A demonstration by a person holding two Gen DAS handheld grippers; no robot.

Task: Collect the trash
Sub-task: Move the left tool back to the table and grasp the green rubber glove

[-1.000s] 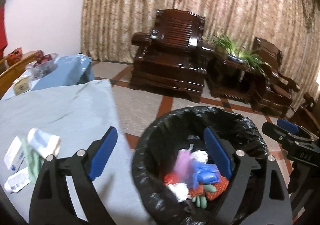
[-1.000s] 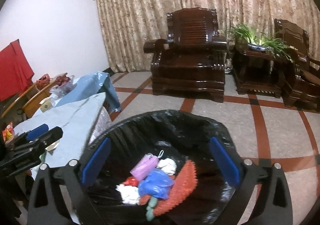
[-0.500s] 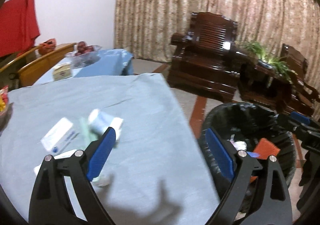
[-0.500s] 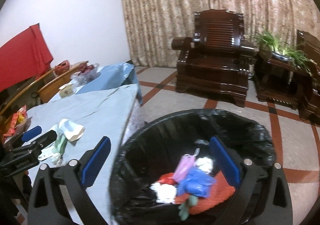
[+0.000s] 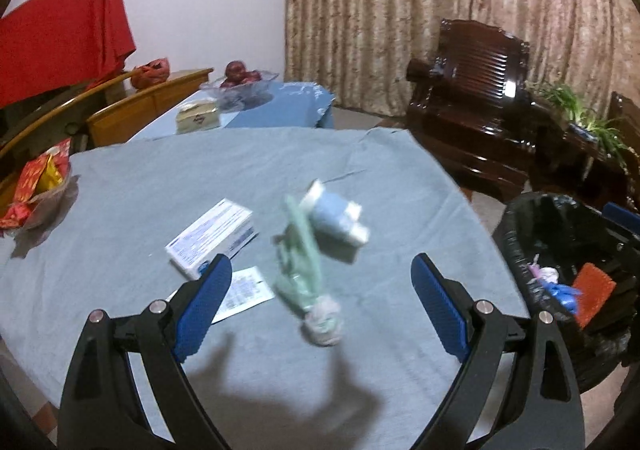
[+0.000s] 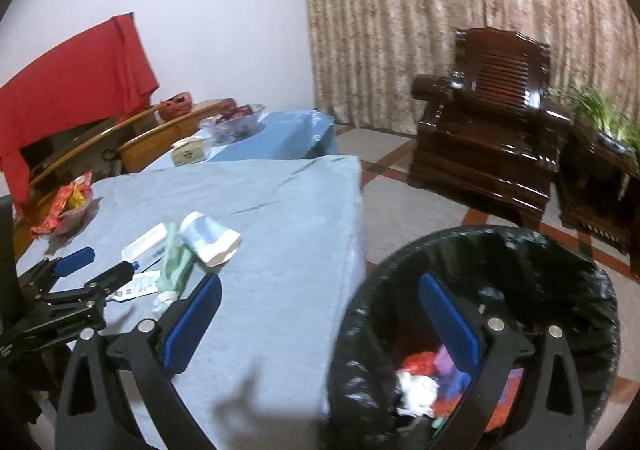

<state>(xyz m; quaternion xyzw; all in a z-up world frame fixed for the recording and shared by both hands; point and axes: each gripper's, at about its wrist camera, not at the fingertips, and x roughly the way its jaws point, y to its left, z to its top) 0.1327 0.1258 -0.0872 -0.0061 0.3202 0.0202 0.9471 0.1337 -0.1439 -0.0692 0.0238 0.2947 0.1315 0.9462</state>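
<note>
Hovering empty, both grippers' fingers apart: left gripper above green wrapper, right gripper over bin.

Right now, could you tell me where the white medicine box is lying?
The white medicine box lies on the blue-grey tablecloth, left of the green wrapper, just beyond the open left gripper.

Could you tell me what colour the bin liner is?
Black; the bin liner shows best in the right wrist view.

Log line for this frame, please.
left gripper: open, over table trash | right gripper: open, empty | bin: partly filled
</note>
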